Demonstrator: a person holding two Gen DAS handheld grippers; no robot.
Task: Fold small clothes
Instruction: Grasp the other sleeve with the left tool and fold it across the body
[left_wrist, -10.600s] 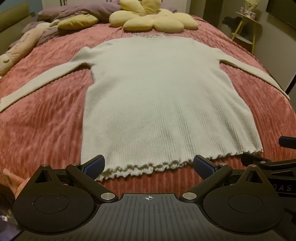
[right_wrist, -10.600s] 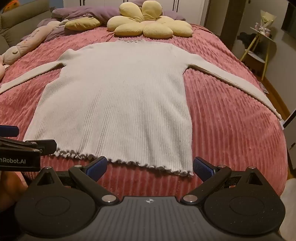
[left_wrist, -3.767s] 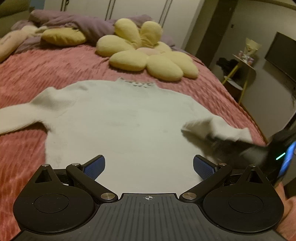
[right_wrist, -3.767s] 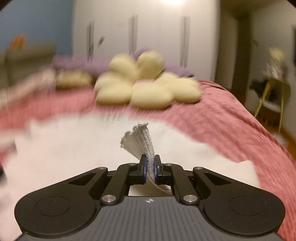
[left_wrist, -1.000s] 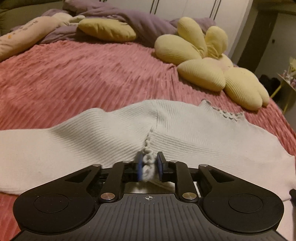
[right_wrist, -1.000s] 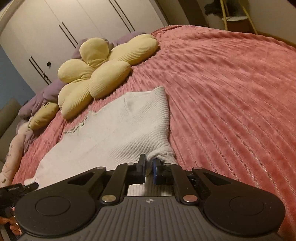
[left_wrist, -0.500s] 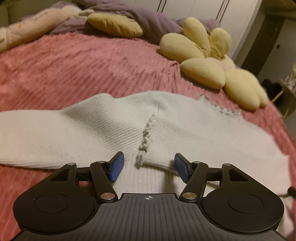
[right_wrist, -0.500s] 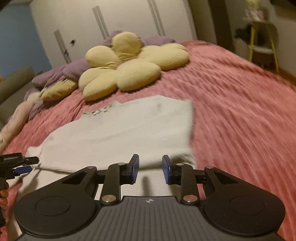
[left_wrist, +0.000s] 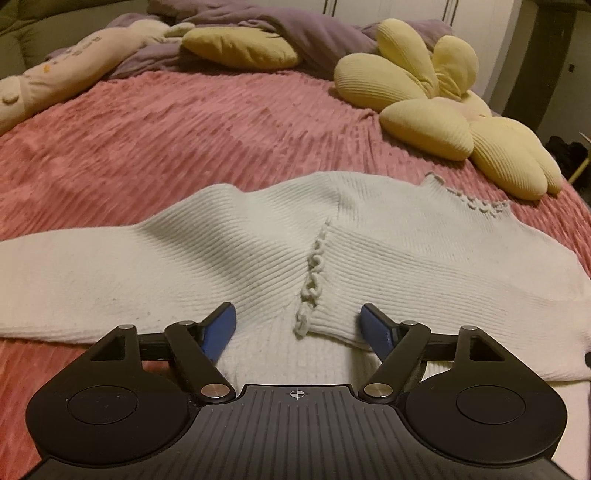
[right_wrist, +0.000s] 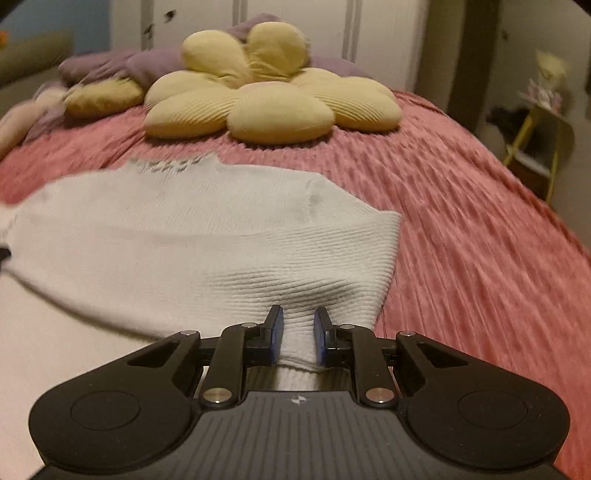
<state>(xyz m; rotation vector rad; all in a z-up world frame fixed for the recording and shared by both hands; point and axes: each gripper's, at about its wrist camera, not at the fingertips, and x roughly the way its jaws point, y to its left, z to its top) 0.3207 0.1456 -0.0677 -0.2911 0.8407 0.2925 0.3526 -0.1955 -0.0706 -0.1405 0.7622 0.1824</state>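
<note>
- Left wrist view: the left gripper sits nearest the lens with its jaws spread wide. The blue pads stand either side of the ruffled cuff and touch nothing, so this claw carries no load.
- The cuff lies on the chest of the sweater. This placement indicates the sleeve on the far side is folded inward across the body, cuff ending near the left shoulder seam.
- The left sleeve extends flat toward the frame's left edge. It is judged to be the next part to fold.
- Right wrist view: the right gripper has its jaws partly apart, with a ridge of knit lying between the pads. The pads do not appear to press the fabric; the claw is open.
- The folded edge runs straight along the sweater's right side, which gives a narrower, squared body for later folds.
- The bedspread supports the whole garment and gives a flat working surface.
- The flower cushion sits beyond the ruffled collar, apart from the sweater and clear of the work area.
</note>
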